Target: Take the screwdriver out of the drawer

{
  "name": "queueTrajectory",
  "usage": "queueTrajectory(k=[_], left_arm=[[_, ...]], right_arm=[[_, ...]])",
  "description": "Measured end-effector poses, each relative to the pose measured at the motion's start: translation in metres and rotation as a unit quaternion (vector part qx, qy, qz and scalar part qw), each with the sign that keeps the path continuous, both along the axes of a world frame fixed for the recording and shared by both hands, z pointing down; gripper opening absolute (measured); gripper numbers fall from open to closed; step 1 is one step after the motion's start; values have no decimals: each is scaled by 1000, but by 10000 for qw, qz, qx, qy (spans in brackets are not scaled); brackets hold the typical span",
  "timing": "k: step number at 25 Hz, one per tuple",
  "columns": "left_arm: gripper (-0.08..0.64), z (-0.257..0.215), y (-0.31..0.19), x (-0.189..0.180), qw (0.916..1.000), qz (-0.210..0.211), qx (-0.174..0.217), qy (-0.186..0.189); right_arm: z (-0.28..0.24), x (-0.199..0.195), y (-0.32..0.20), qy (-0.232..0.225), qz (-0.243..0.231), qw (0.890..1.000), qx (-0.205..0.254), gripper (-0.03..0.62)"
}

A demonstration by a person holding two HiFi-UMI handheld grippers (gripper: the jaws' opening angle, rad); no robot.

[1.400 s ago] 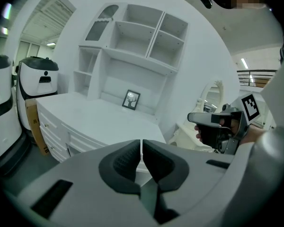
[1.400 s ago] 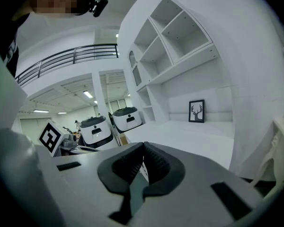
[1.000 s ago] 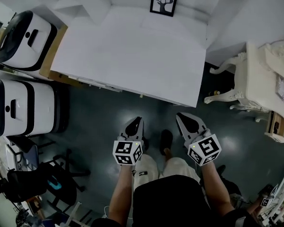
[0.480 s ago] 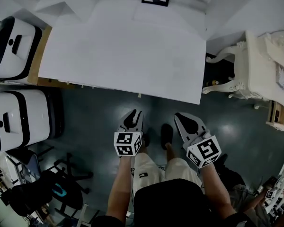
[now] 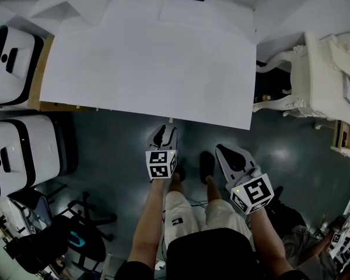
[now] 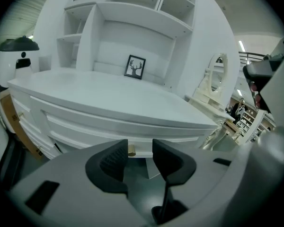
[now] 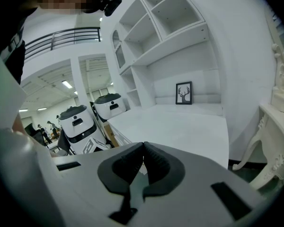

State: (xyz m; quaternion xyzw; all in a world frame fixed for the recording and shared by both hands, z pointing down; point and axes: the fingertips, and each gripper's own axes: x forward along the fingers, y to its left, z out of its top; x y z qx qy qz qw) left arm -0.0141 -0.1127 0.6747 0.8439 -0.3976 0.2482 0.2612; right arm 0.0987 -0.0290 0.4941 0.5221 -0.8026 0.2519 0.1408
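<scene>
Down and forward goes my left gripper (image 5: 163, 134), jaws just spreading empty, tilted down at the white wooden drawer (image 6: 75, 134) and its small brass knob (image 6: 131, 150) just ahead; right gripper (image 5: 223, 150) clamped shut, screwdriver unseen.

No lettering I can read anywhere right now. The left marker cube (image 5: 161, 164) and the right marker cube (image 5: 252, 193) show only black-and-white square patterns. There's a small white logo (image 5: 176, 221) on the person's shorts, too tiny to make out.

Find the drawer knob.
Left gripper view: the knob sits on the drawer front below the desktop, just beyond the left gripper, whose empty jaws have just been opening.
</scene>
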Motion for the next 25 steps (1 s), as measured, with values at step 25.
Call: queueTrajectory(k=[25], left_arm=[[111,74,-30,14,9987,-231,-207,-404]], right_arm=[[35,24,5,-21,147,9995,-285,17]])
